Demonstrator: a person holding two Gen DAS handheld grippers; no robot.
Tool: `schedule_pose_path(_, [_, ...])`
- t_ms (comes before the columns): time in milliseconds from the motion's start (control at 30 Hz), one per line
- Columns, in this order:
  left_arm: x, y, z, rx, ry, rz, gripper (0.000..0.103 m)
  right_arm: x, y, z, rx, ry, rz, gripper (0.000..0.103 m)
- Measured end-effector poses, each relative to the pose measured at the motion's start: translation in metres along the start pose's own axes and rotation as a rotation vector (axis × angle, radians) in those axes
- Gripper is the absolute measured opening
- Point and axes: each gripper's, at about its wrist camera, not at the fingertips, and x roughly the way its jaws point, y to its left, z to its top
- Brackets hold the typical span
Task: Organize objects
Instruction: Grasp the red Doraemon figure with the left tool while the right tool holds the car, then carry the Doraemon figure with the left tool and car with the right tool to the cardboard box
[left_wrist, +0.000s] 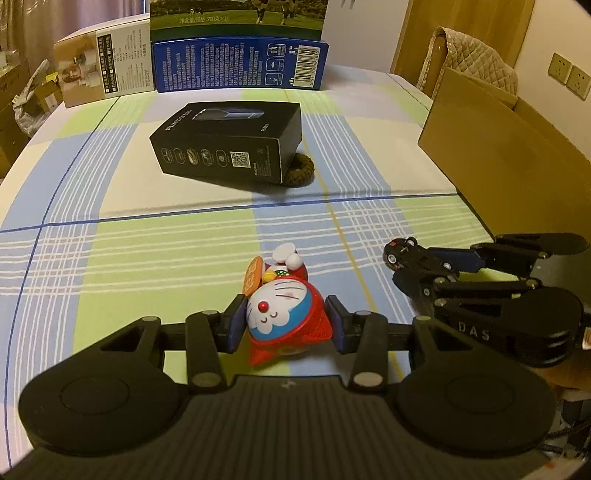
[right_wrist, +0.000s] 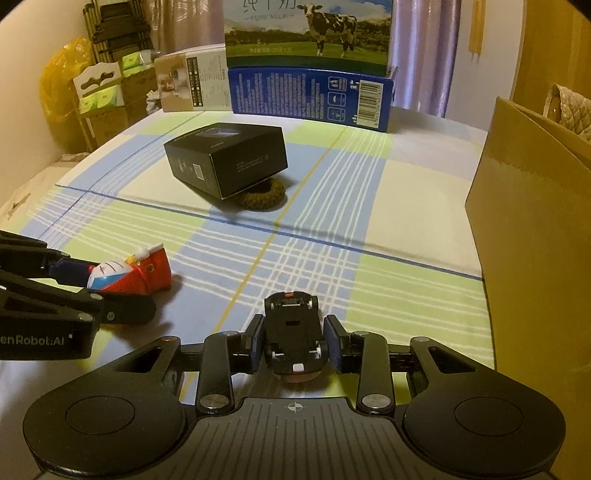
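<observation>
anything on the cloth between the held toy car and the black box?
Nothing. In the right wrist view the checked cloth is bare from the toy car up to the black box, apart from the braided ring under the box's corner.

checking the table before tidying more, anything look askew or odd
The black box sits tilted, one end propped on a brown braided ring half trapped under it. The toy car in the right gripper is held belly-up, wheels showing. The cat figurine lies on its back in the left gripper.
</observation>
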Motion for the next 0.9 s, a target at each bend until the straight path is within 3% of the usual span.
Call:
schedule_pose_path(600, [0.000, -0.002, -0.002, 0.011, -0.001, 0.004, 0.039, 0.000, 0.008, 0.003, -0.032, 0.001, -0.021, 0.029])
schedule_pose_path(900, [-0.010, -0.007, -0.001, 0.018, -0.024, -0.003, 0.039, -0.031, 0.004, 0.003, 0.052, -0.039, -0.023, 0.029])
